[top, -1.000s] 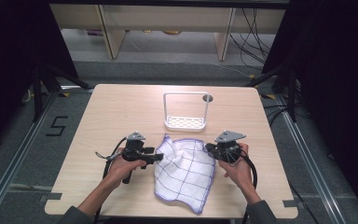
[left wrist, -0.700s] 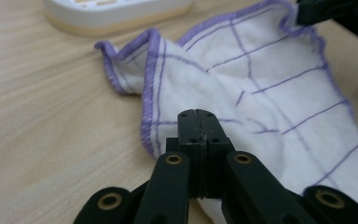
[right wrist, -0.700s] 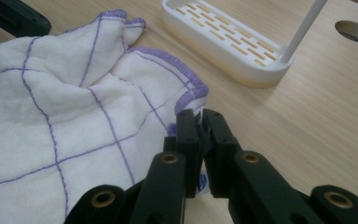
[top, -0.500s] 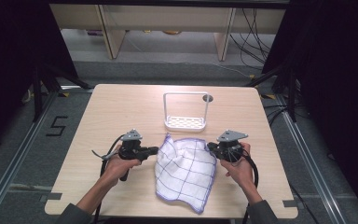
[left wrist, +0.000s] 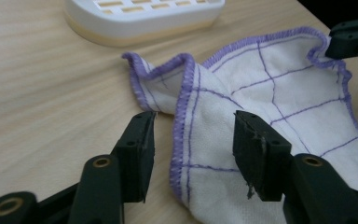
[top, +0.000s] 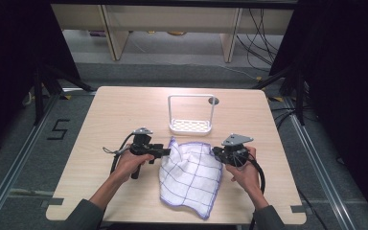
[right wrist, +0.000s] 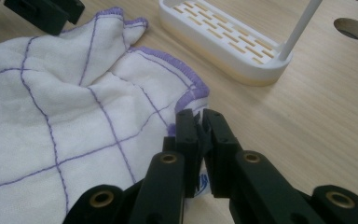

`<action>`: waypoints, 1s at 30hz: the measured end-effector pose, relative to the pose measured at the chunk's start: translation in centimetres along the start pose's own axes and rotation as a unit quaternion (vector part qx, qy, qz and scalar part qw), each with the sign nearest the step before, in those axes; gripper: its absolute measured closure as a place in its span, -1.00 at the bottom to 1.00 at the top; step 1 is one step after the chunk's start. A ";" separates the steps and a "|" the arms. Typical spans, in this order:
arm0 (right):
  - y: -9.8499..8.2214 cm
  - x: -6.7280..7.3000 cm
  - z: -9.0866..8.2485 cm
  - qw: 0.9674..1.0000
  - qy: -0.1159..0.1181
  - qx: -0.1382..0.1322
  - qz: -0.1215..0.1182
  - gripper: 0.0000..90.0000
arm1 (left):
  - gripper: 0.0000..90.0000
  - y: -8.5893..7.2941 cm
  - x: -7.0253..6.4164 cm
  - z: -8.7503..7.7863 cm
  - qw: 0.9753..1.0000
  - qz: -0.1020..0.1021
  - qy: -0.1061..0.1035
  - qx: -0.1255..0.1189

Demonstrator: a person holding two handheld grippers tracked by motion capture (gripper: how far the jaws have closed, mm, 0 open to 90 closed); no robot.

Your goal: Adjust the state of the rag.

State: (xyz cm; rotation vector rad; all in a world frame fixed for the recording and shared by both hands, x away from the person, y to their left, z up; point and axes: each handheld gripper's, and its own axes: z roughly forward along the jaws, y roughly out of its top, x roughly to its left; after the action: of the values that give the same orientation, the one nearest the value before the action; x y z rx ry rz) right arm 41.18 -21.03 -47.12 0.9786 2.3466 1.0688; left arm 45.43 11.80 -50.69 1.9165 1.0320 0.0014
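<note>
A white cloth (top: 191,172) with purple grid lines and purple hem lies crumpled on the wooden table (top: 115,110), between both hands. My left gripper (top: 165,152) is at the cloth's left edge. In the left gripper view its jaws (left wrist: 193,140) stand apart, having just been opening, and the folded hem of the cloth (left wrist: 270,93) lies between them without the pads pressing on it. My right gripper (top: 216,152) is at the cloth's right corner, and the right gripper view shows it (right wrist: 198,126) shut on that corner of the cloth (right wrist: 65,102).
A white slotted rack (top: 190,125) with a tall wire handle stands just behind the cloth, close to both grippers. A round hole (top: 213,100) is in the table behind it. The cloth's near end reaches almost to the table's front edge.
My left gripper drew a little to the left, then came back right to the cloth's edge. The right gripper and the cloth have hardly moved.
</note>
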 end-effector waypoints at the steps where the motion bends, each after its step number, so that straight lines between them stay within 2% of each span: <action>1: 0.0 0.0 0.0 1.000 0.000 0.000 -0.001 0.90 | 0.05 -0.1 -0.2 0.4 1.000 0.003 0.002 0.013; 3: 0.0 0.1 0.0 1.000 0.000 0.000 -0.001 0.89 | 0.09 -0.4 -0.3 1.0 0.999 0.015 0.009 0.030; 4: 0.0 0.0 0.1 1.000 0.001 0.001 -0.003 0.89 | 0.21 -0.5 -0.4 1.2 0.999 0.020 0.004 0.033; 6: 0.0 0.0 0.1 1.000 0.002 0.005 -0.005 0.89 | 0.56 -0.6 -0.6 1.1 0.999 0.031 -0.006 0.028; 7: 0.0 0.0 0.1 1.000 0.002 0.005 -0.006 0.89 | 0.69 -0.6 -0.8 1.0 0.999 0.028 -0.007 0.022; 10: 0.0 0.0 -0.1 1.000 -0.001 0.004 -0.004 0.89 | 0.83 -0.3 -1.1 0.2 0.999 0.045 -0.001 0.015; 13: 0.0 0.0 -0.2 1.000 -0.001 0.000 0.007 0.90 | 0.85 -0.1 -1.2 -1.2 0.998 0.058 0.009 0.003; 14: 0.0 -0.2 -0.3 1.000 -0.004 -0.005 0.002 0.91 | 0.85 -0.2 -1.2 -1.9 0.998 0.057 0.009 -0.002; 16: 0.0 -0.2 -0.5 1.000 -0.004 -0.008 0.016 0.92 | 0.85 -0.3 -1.1 -3.5 0.998 0.060 0.011 -0.009; 18: 0.1 -0.5 -0.9 1.000 -0.005 -0.013 0.009 0.93 | 0.85 -0.7 -1.2 -5.3 0.998 0.063 0.014 -0.020; 19: 0.1 -0.6 -1.1 1.000 -0.003 -0.013 0.014 0.93 | 0.85 -1.1 -1.3 -6.5 0.997 0.064 0.014 -0.027; 21: 0.4 -0.9 -1.6 1.000 -0.008 -0.024 0.017 0.94 | 0.84 -1.7 -1.2 -8.0 0.997 0.062 0.020 -0.029; 23: 0.7 -1.3 -1.7 0.999 -0.011 -0.029 0.010 0.94 | 0.83 -2.2 -0.9 -8.7 0.998 0.049 0.025 -0.033; 24: 0.8 -1.6 -1.4 0.999 -0.010 -0.031 0.015 0.94 | 0.82 -2.4 -0.8 -8.6 0.998 0.042 0.025 -0.040; 25: 0.8 -1.7 -1.1 0.999 -0.010 -0.035 0.022 0.94 | 0.82 -2.4 -0.7 -8.5 0.998 0.041 0.030 -0.034; 26: 0.9 -1.9 -0.4 0.999 -0.010 -0.026 0.028 0.94 | 0.81 -2.4 -0.6 -8.2 0.998 0.038 0.031 -0.038; 27: 0.9 -2.2 0.1 1.000 -0.016 -0.015 0.014 0.94 | 0.80 -2.3 -0.6 -7.8 0.998 0.033 0.027 -0.037; 28: 0.9 -2.3 0.9 1.000 -0.025 -0.008 0.017 0.93 | 0.77 -2.2 -0.6 -7.3 0.999 0.029 0.024 -0.035; 29: 0.8 -2.7 1.7 1.000 -0.027 -0.002 0.013 0.87 | 0.74 -2.2 -0.7 -6.8 0.999 0.029 0.027 -0.031; 30: 0.7 -3.0 2.3 0.999 -0.037 0.002 0.025 0.69 | 0.66 -2.1 -0.6 -6.4 0.999 0.029 0.027 -0.026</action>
State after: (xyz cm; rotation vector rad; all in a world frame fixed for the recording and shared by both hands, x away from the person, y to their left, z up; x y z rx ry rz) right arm 44.83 -21.74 -47.90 1.0636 2.2778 1.0295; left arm 41.14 16.50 -48.34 1.9086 1.0014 0.1123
